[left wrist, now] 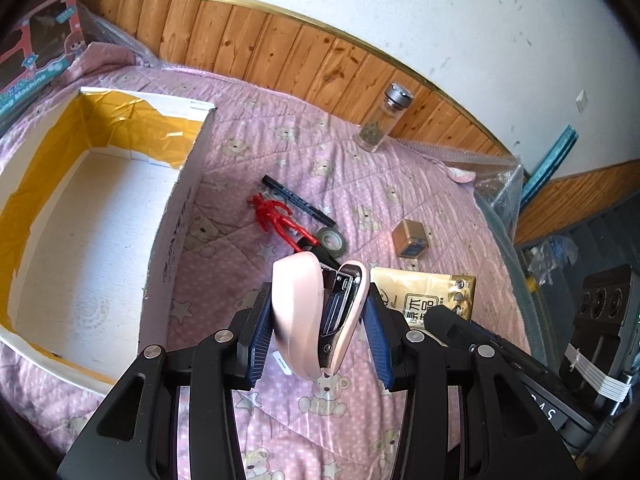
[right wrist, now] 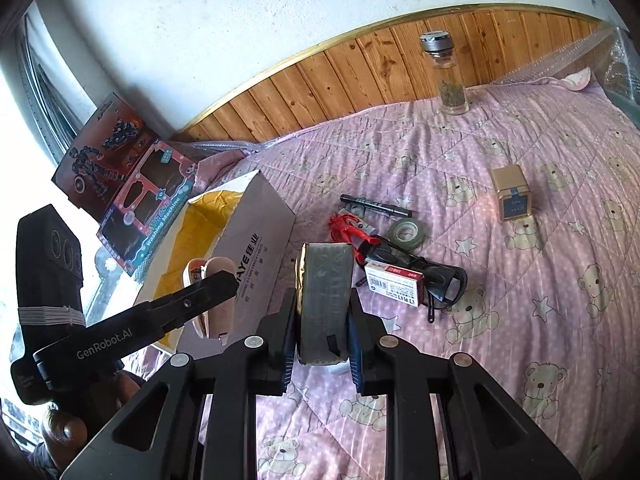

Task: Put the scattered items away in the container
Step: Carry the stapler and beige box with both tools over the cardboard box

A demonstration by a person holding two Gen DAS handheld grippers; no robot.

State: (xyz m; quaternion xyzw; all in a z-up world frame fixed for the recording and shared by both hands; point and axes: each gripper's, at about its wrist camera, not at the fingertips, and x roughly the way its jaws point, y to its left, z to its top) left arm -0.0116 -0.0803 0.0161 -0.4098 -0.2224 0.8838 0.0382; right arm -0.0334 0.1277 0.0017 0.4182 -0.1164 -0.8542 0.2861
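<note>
Box (left wrist: 72,216), open and empty, sits at the bed's (left wrist: 280,152) left side by the wall. The left gripper (left wrist: 318,340) has its fingers spread wide around a pink stapler (left wrist: 304,312), held off the quilt just right of the box wall. The right gripper (right wrist: 322,332) has its fingers narrowed on a foil packet (right wrist: 326,300).

Risks, as I judge them: the stapler is rounded and hangs open, so it could twist or slip from the pads; the floppy packet could sag or catch the box rim; both grippers are close and might collide over the box.

Only the left view shows the box's bare floor. Only the right view shows the staple carton (right wrist: 396,282) and black cable (right wrist: 440,276) beside the tape roll (right wrist: 408,232), plus a person's hand (right wrist: 64,428).
</note>
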